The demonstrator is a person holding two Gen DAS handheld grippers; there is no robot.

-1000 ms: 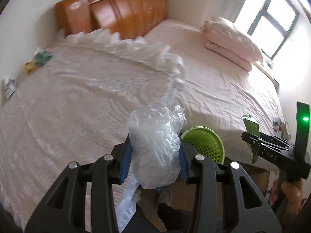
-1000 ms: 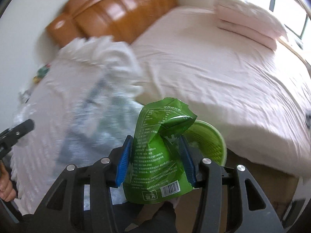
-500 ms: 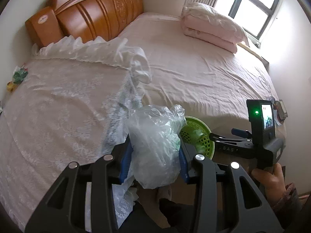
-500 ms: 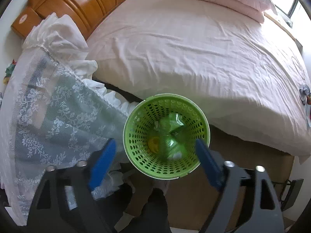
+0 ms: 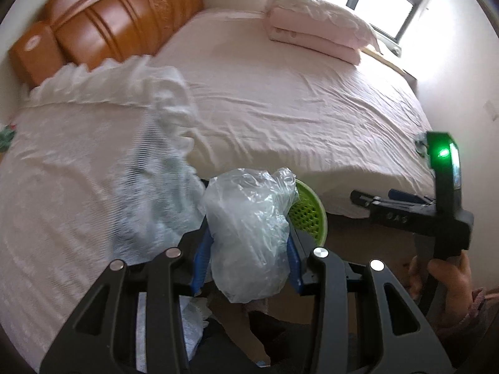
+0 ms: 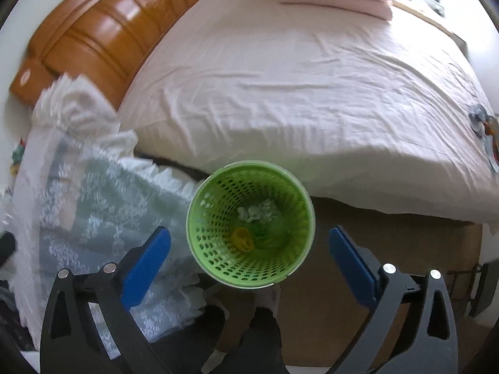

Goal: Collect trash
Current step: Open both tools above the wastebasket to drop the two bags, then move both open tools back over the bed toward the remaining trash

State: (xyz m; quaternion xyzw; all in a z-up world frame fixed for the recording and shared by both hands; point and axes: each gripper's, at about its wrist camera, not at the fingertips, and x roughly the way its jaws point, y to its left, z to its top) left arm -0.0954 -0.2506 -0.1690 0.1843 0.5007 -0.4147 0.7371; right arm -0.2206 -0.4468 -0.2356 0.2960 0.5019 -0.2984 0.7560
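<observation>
My left gripper (image 5: 248,249) is shut on a crumpled clear plastic bag (image 5: 249,237), held up left of and above the green perforated waste basket (image 5: 308,215). My right gripper (image 6: 249,258) is wide open and empty, hovering straight above the basket (image 6: 215,249), which stands on the floor by the bed. Inside the basket lie a green wrapper (image 6: 265,233), a crumpled pale scrap (image 6: 259,212) and a yellow piece (image 6: 241,238). The right gripper also shows in the left wrist view (image 5: 361,198), at the right.
A bed with a pink sheet (image 6: 312,78) fills the background, with folded pink bedding (image 5: 315,34) at the far end and a wooden headboard (image 5: 115,28). A white lace cover (image 6: 103,205) drapes the furniture at the left. Small items (image 6: 485,124) lie on the bed's right edge.
My right gripper opened and dropped the green snack bag into the basket; it now lies inside. The left gripper moved rightward toward the basket, still holding the plastic bag.
</observation>
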